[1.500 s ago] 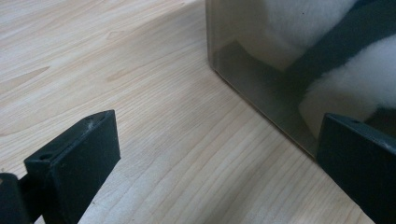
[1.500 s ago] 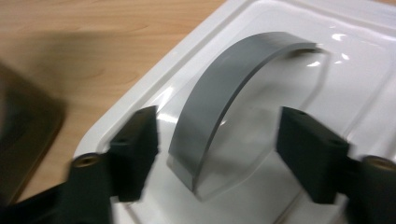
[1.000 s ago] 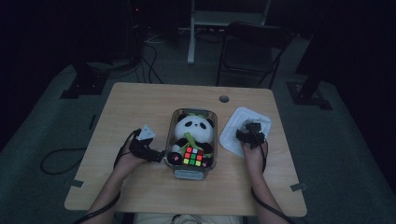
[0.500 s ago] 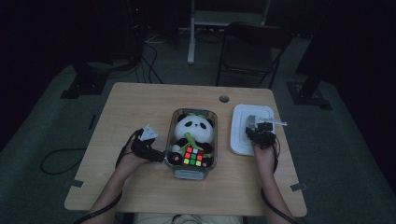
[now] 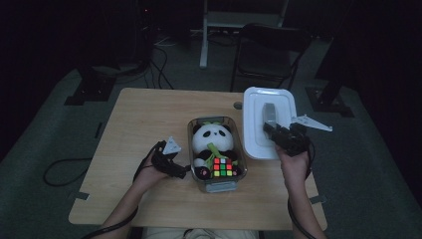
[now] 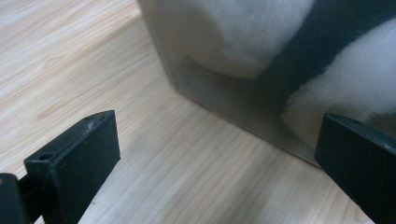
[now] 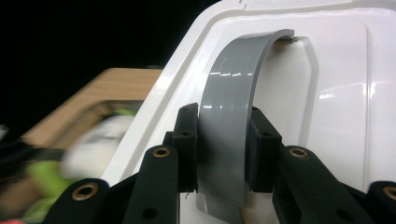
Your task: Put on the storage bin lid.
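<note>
High view: right gripper (image 5: 271, 130) lifting white lid (image 5: 259, 102) by its grey handle (image 5: 269, 113), beside clear box (image 5: 215, 184) with panda (image 5: 213, 139) and cube (image 5: 224, 167).

Left gripper view: jaws wide, bracing box (image 6: 224, 107).

Right gripper view: pinched on handle (image 7: 229, 116), ready for capping.

1. The right gripper (image 5: 276, 133) points toward 11 o'clock in the high view, its jaws having just closed onto the grey handle (image 7: 231, 121) of the white lid (image 5: 266, 122), pads pressing both sides.
2. The right forearm enters from 6 o'clock, reaching toward 12.
3. The left gripper (image 5: 185, 171) lies low, pointing toward 3 o'clock, jaws spread wide with nothing between them.
</note>
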The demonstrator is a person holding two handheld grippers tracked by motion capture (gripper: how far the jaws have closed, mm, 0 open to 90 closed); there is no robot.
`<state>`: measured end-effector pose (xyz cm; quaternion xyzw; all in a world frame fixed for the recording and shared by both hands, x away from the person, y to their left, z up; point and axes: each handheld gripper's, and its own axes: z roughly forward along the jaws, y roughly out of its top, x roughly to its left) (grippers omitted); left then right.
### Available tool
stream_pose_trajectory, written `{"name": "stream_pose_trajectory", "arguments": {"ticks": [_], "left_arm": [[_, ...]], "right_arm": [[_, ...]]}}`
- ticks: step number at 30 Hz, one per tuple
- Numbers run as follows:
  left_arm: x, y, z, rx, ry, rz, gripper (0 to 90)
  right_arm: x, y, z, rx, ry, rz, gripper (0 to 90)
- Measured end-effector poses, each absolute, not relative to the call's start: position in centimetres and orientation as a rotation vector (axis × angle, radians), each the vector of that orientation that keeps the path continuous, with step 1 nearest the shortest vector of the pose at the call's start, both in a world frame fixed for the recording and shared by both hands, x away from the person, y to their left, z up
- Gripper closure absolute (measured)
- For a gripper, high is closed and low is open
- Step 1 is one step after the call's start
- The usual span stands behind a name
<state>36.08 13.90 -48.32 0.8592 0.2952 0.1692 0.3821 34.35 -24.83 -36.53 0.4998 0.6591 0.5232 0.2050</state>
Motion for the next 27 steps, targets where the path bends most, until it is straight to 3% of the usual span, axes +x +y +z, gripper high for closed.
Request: {"name": "stream_pose_trajectory", "arguments": {"ticks": [11, 27], "left_arm": [[36.0, 10.5, -48.2, 2.225, 0.69, 0.418, 0.8], [35.8, 12.6, -48.3, 2.21, 0.783, 0.446, 0.9]], "right_arm": [[33.1, -19.0, -36.5, 1.243, 2.114, 1.542, 70.2], [34.5, -16.1, -39.0, 1.255, 2.329, 1.491, 70.0]]}}
